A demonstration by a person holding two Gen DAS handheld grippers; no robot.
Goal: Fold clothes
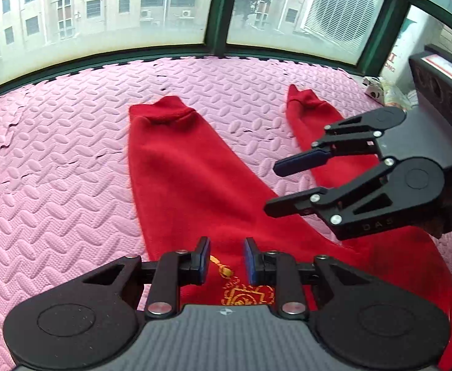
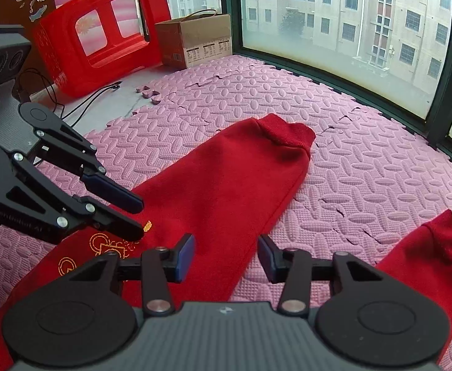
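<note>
- The left claw (image 1: 227,259) hangs over the gold embroidery (image 1: 247,295) on the red trousers (image 1: 176,167), its pads apart and holding nothing.
- The right claw (image 2: 226,258) hovers above the near trouser leg, its pads wide apart and empty.
- The red trousers lie flat on the pink foam mat (image 1: 56,154), both legs stretching away towards the window (image 1: 96,9), cuffs well apart.
- Farther left, in the right wrist view, a red plastic stool (image 2: 102,37) lies tipped beside a cardboard box (image 2: 195,40).
</note>
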